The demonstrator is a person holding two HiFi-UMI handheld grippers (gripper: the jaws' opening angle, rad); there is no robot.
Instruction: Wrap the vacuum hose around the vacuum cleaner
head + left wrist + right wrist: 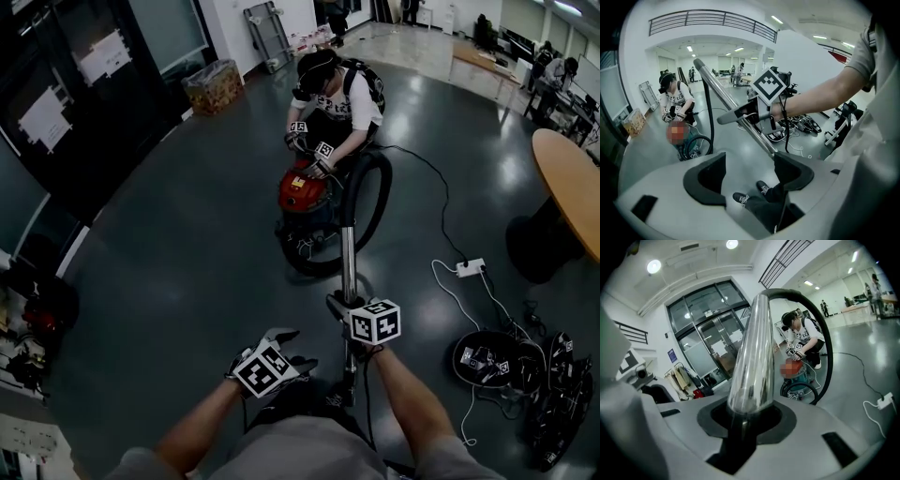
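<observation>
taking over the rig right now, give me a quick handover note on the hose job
Right gripper: shut on the metal wand, which points toward the vacuum cleaner.
Left gripper: open, empty, beside the wand.
Black hose: one wide, loose arc from the cleaner to the wand.
Second person: crouches over the cleaner.
Done: wand in hand.
Left: the hose is not yet snug round the cleaner; likely draw the loop in and stow the wand.
</observation>
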